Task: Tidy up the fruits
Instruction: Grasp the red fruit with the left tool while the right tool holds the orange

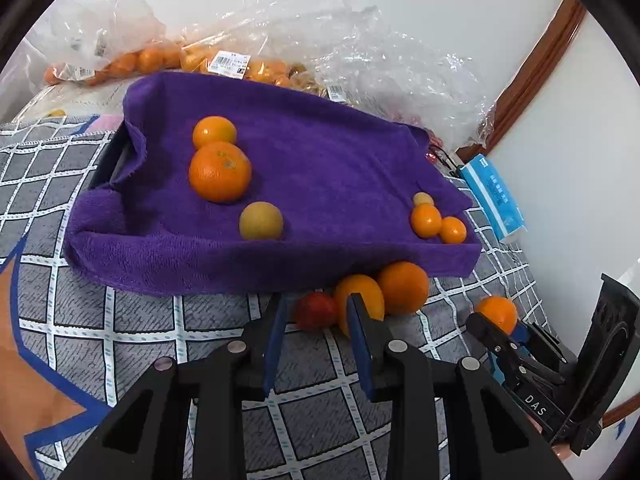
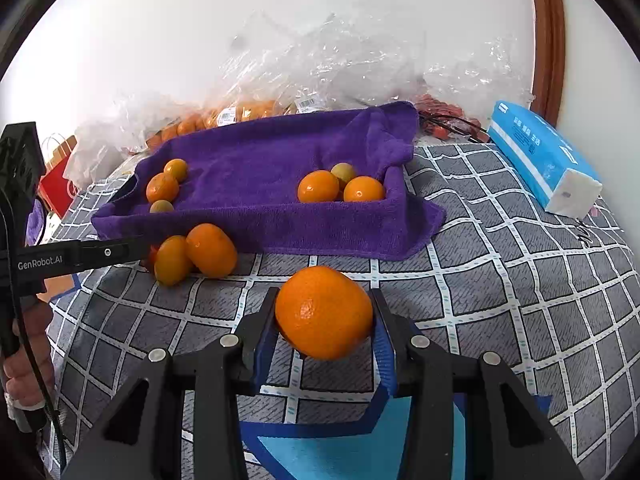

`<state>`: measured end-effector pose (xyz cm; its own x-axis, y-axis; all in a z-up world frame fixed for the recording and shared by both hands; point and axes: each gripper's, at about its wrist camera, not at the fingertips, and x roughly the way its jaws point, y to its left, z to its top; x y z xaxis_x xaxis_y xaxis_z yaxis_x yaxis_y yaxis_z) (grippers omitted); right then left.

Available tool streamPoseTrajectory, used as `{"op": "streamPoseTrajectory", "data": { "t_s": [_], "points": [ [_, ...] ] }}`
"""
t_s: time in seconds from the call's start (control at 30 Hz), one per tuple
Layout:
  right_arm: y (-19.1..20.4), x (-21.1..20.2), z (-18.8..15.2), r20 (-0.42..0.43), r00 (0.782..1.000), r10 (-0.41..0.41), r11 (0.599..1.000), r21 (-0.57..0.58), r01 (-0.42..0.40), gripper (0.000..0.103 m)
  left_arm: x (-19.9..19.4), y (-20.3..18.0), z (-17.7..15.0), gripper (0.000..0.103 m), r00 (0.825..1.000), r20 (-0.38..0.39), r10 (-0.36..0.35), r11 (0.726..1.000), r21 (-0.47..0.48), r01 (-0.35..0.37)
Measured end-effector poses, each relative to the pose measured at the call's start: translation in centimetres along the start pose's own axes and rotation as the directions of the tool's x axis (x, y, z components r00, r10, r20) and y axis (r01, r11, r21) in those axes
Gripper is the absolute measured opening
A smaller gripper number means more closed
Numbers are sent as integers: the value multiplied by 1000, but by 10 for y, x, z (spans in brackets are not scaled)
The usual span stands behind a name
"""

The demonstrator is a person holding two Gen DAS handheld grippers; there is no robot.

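Gripped between my right fingers (image 2: pixel 325 322), low in the frame's middle, sits a large orange (image 2: pixel 324 312), lifted over the checked bedspread (image 2: pixel 500 280). My left fingers (image 1: pixel 316 320) stand narrowly parted with nothing between them, aimed at the loose fruit (image 1: pixel 360 300) lying against the near edge of the purple towel-lined tray (image 1: pixel 320 168), centre frame. The orange is round and smooth: I judge it could squirt out before reaching the tray. A left nudge may send the loose fruit rolling along the soft bed.

Blue tissue pack (image 2: pixel 540 164) on checked bedspread (image 2: pixel 500 280)
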<state>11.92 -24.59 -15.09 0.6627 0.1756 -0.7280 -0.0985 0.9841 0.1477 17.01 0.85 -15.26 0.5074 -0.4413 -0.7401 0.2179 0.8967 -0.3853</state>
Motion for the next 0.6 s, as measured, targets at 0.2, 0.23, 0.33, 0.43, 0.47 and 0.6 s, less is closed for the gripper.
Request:
{"op": "streamPoseTrajectory", "data": {
  "t_s": [0.2, 0.23, 0.33, 0.43, 0.47, 0.6],
  "points": [
    [-1, 1, 0, -6, 1000, 0, 1000, 5, 0, 42, 5, 5, 0, 30, 1000, -3, -20, 1000, -15, 20],
    [-1, 1, 0, -7, 1000, 1, 1000, 5, -1, 42, 6, 6, 0, 28, 1000, -5, -29, 999, -19, 29],
    [-2, 2, 0, -8, 1000, 5, 1000, 7, -4, 42, 5, 12, 0, 23, 998, -20, -55, 997, -48, 54],
    [-3, 1, 0, -5, 1000, 6, 1000, 12, -6, 42, -6, 13, -2, 23, 999, 1, -46, 998, -39, 46],
    [-4, 1, 0, -6, 1000, 6, 1000, 15, -6, 42, -10, 13, -2, 23, 1000, 8, -27, 999, -29, 28],
    [-4, 1, 0, -6, 1000, 3, 1000, 19, -3, 42, -29, 18, -7, 23, 995, 36, 92, 996, 15, -93]
  ]
}}
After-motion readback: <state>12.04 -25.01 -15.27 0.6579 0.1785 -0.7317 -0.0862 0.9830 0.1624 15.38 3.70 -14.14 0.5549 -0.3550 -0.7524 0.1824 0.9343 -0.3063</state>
